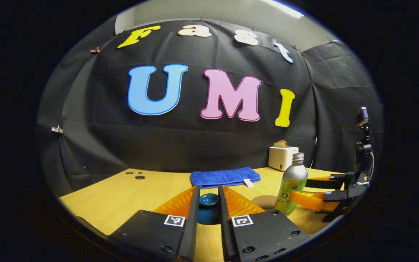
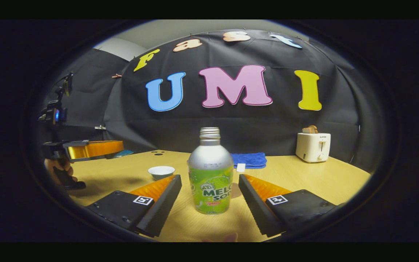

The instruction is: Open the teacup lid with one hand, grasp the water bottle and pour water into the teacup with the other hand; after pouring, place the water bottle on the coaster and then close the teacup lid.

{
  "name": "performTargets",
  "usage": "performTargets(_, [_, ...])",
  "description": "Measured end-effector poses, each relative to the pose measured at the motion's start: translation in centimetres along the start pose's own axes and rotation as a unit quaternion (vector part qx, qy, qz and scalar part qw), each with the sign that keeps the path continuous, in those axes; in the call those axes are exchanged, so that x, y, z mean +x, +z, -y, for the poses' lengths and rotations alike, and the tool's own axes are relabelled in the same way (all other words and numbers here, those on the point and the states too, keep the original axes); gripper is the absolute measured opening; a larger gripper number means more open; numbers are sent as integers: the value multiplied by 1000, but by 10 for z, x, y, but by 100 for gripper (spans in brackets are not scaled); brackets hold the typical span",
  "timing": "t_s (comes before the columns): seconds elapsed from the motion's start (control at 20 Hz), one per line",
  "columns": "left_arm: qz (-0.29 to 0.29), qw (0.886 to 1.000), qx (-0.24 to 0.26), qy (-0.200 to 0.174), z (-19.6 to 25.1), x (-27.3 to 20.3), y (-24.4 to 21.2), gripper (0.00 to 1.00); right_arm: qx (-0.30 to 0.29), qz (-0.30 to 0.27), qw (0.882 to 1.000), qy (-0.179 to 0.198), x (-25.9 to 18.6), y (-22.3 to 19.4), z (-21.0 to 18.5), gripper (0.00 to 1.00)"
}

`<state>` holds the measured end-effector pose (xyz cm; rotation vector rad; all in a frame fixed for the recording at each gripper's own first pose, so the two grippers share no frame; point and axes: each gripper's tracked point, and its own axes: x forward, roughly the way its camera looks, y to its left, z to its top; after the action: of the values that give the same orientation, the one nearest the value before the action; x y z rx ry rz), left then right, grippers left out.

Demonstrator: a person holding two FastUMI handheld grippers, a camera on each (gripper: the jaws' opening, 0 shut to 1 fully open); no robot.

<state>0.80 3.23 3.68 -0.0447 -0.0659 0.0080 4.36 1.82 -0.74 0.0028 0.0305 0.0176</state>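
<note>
My left gripper [image 1: 208, 189] is shut on the dark teal teacup lid [image 1: 208, 210], which sits squeezed between both fingers. In the right gripper view that gripper [image 2: 120, 149] hovers above the table at the left, held by a hand. The white teacup [image 2: 161, 171] stands uncovered on the table below it. The green-labelled water bottle [image 2: 210, 174] stands upright with no cap, between the spread fingers of my right gripper [image 2: 209, 179], which is open and not touching it. From the left gripper view, the bottle [image 1: 291, 182] has the right gripper [image 1: 304, 189] reaching around it. A brown round coaster [image 1: 264, 201] lies beside the bottle.
A folded blue towel [image 1: 225, 177] lies at the back of the wooden table [image 1: 122, 196]. A white toaster [image 2: 313, 146] stands at the back right. Small dark holes [image 1: 139, 177] mark the table's far left.
</note>
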Motion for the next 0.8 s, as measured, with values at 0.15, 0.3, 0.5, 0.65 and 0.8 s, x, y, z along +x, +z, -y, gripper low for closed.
performTargets(0.15, [-11, 999, -35, 17, -18, -17, -11, 32, 0, -1, 1000, -10, 11, -1, 0, 98])
performTargets(0.3, [-16, 998, -55, 27, -36, -24, -18, 32, 0, -3, 1000, -19, 19, -2, 5, 91])
performTargets(0.5, [-12, 998, -42, 37, -49, -30, -12, 32, -68, -12, 997, -40, 32, 5, 11, 78])
performTargets(0.65, [-11, 998, -51, 36, -55, -32, -10, 32, -202, -17, 977, -68, 47, 29, 20, 77])
performTargets(0.8, [-14, 998, -40, 45, -62, -33, -10, 32, -332, -33, 940, -63, 64, 37, 10, 78])
